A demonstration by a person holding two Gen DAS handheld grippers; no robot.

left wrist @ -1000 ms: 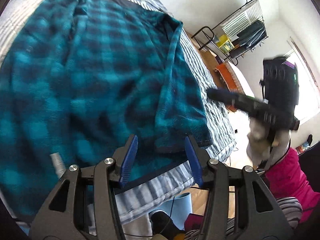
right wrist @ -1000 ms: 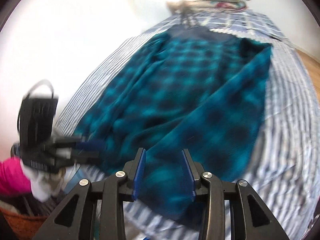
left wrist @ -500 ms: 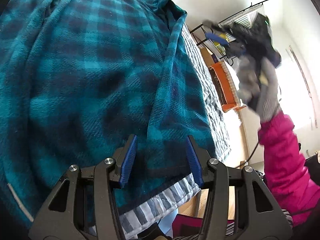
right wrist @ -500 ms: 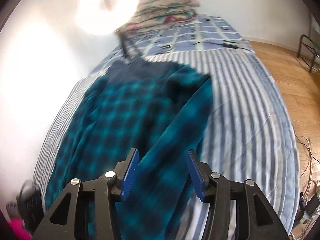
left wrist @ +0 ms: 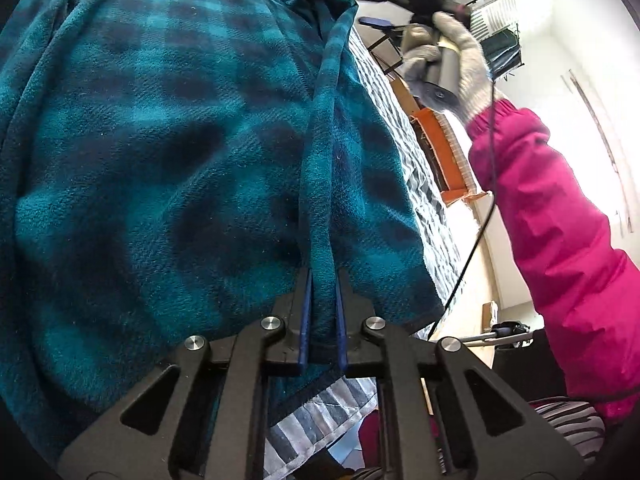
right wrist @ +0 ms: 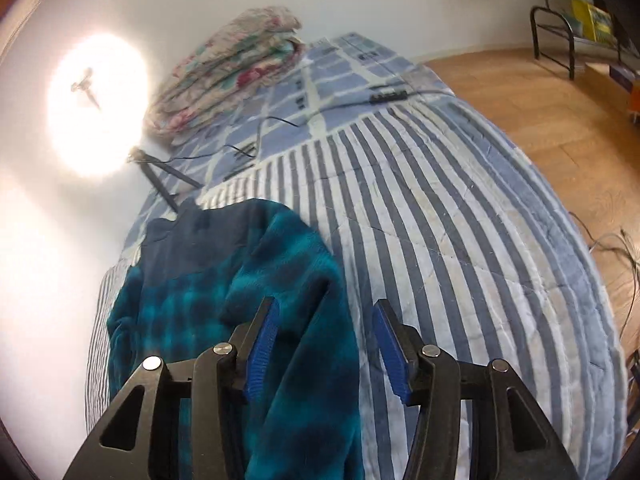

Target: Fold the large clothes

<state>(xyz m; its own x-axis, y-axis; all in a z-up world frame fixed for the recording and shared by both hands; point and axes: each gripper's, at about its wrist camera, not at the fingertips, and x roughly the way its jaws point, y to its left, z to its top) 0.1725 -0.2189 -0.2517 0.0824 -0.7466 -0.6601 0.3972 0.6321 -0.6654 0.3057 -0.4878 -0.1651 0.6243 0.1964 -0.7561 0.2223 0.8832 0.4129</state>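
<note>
A teal and navy plaid fleece garment lies spread on a striped bed cover. My left gripper is closing, and its blue pads pinch a raised ridge of the garment's front edge near the hem. In the right wrist view my right gripper hovers over the garment at its shoulder edge. Its jaws are closing but stand apart, and the fabric lies below them untouched. A gloved hand in a pink sleeve holds that right gripper high at the far side.
A folded floral quilt and a black cable lie at the head of the bed. Wooden floor runs along the right side. An orange basket and a metal rack stand beyond the bed.
My left gripper sank onto the garment's edge and shut on a ridge of fabric. The right gripper swept from the hem end toward the shoulder end and rolled.
</note>
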